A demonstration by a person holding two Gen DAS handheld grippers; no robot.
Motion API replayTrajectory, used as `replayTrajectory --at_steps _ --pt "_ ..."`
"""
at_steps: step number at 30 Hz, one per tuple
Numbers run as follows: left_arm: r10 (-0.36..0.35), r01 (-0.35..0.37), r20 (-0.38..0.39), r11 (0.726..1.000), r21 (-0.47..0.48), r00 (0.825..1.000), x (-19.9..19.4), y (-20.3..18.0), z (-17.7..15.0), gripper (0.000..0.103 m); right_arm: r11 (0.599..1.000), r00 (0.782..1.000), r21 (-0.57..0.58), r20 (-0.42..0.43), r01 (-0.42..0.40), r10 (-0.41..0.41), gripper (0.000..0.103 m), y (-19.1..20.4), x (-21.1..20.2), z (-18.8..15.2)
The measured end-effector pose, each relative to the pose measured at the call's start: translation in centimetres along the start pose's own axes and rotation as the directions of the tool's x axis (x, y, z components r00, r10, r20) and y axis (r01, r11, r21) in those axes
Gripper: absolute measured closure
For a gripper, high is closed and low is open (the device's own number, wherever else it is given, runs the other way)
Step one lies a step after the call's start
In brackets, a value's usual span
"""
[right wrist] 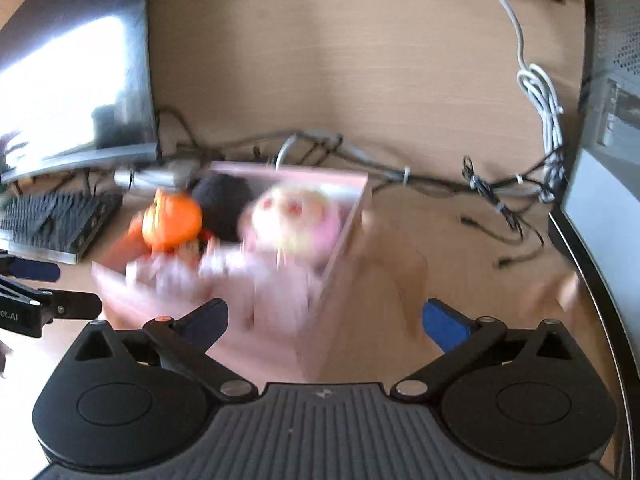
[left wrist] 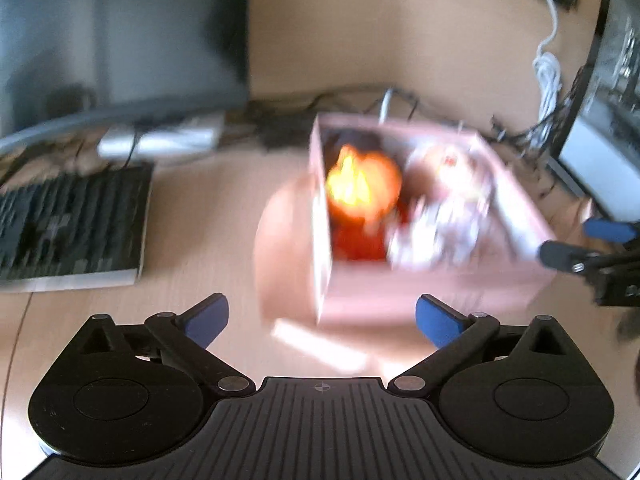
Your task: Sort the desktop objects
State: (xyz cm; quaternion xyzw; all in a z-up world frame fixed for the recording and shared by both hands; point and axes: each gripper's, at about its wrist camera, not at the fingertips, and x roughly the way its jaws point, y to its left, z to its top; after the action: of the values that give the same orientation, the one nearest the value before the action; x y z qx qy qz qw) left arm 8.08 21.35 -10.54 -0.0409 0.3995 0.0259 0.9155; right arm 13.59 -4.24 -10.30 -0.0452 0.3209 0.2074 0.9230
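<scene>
Left tool (left wrist: 322, 320) spread wide, pink box (left wrist: 400, 296) just ahead.

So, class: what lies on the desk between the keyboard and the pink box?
Nothing: in the left wrist view, bare wooden desk separates the keyboard from the pink box.
</scene>
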Motion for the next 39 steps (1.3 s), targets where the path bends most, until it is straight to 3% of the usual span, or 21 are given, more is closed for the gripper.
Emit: replayTrajectory --at_steps 3,8,14,16,18,22,24,27,34,39 --pt "0.012 -0.013 -0.059 1.000 -0.008 0.998 1.1 -0.2 -2.0 0.000 0.998 0.998 -0.052 -0.058 -0.027 0.024 0.000 0.0 0.6 -2.1" --pt "0.014 -0.014 -0.059 1.000 0.003 0.998 2.6 -1.3 -2.6 0.000 0.995 0.990 -0.036 -0.109 -0.088 0.084 0.000 -1.0 2.2 -3.4" --pt "-0.030 0.030 -0.114 1.000 -0.002 0.993 0.8 -2.7 -1.2 0.000 0.992 0.978 0.022 -0.168 -0.123 0.125 0.000 -0.9 0.9 -1.9" --pt "-0.062 0.060 -0.133 0.998 -0.018 0.989 -0.8 -3.0 -0.2 0.000 0.991 0.982 0.047 -0.137 -0.125 0.130 0.000 -0.6 -0.9 -0.8" --pt "-0.084 0.083 -0.135 0.996 -0.017 0.987 -2.7 -3.3 1.1 0.000 0.987 0.988 0.111 -0.092 -0.116 0.126 0.000 -0.4 -3.0 0.7" --pt "-0.047 0.047 -0.145 0.999 -0.007 0.988 -3.6 -3.6 2.2 0.000 0.952 0.991 0.286 -0.048 -0.108 0.127 0.000 -0.1 -6.3 3.4" --pt "-0.029 0.029 -0.150 1.000 -0.002 0.988 -4.1 -3.7 2.7 0.000 0.929 0.976 0.352 -0.138 -0.109 0.167 0.000 0.1 -5.6 3.6" --pt "-0.001 0.002 -0.157 1.000 0.006 0.988 -4.7 -3.9 3.4 0.000 0.941 0.982 0.337 -0.170 -0.026 0.088 0.000 0.9 -5.7 3.6" --pt "0.063 -0.059 -0.173 0.998 0.024 0.983 -6.3 -4.4 5.2 0.000 0.978 0.976 0.173 -0.203 0.117 -0.081 0.000 2.8 -5.9 4.7" --pt "0.071 -0.072 -0.189 0.997 -0.002 0.980 -6.3 -3.9 6.1 0.000 0.984 0.964 0.134 -0.253 0.115 -0.078 0.000 3.1 -5.0 5.1"
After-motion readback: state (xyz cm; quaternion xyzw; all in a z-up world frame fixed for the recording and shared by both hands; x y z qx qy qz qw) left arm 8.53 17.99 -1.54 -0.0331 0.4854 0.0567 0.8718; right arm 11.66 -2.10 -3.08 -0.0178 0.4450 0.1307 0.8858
